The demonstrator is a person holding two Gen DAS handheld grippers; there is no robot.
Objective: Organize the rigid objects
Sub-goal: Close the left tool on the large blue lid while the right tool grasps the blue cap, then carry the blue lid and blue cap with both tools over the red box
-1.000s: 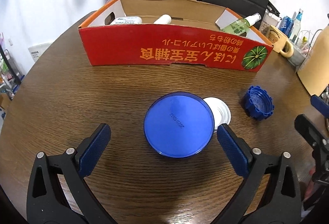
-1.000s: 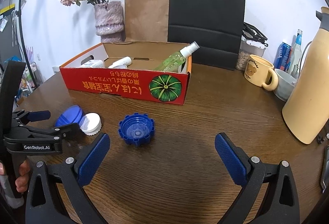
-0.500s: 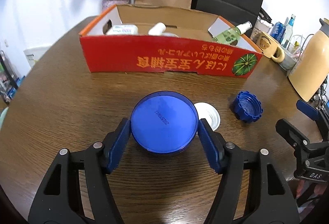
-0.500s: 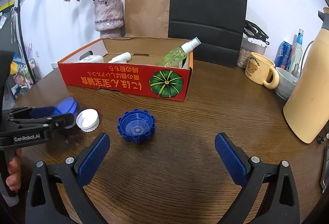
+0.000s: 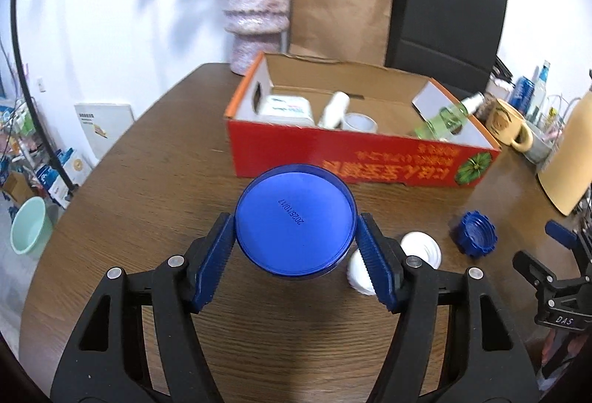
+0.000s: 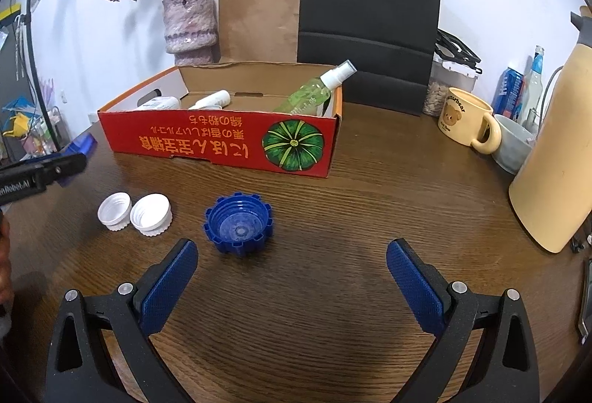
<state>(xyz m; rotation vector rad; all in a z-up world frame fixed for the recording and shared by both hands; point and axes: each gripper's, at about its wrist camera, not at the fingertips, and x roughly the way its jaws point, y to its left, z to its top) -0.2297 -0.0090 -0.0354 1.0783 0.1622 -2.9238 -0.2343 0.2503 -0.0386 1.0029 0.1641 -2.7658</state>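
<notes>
Round dark wooden table [image 6: 370,203] against a white wall. At the back of the table: a pink vase [image 6: 189,25] with dried flowers, a brown paper bag [image 6: 259,18] and a black paper bag [image 6: 368,22].

Red cardboard box [image 6: 222,140] sits open on the table, printed side facing the cameras, with a green pumpkin picture at one end. Inside it: a green spray bottle [image 6: 314,90] leaning on the end wall, a white tube [image 5: 335,108], a white tub [image 5: 286,108] and a roll of tape [image 5: 359,123].

Left gripper [image 5: 296,251]: both blue pads pressed against the sides of a large blue lid [image 5: 296,223], flat face up, a printed date visible on it. The lid appears raised off the table, in front of the box's long red wall.

Right gripper [image 6: 292,277]: jaws spread wide, nothing between them, over bare table.

On the table just ahead of the right gripper's left finger: a ribbed blue cap [image 6: 238,222], open side up. Beside it to the left, two white caps [image 6: 135,216], open side up and touching each other.

To the right of the box: a yellow bear mug [image 6: 464,121], a grey bowl [image 6: 512,147] and a tan thermos jug [image 6: 558,158].
</notes>
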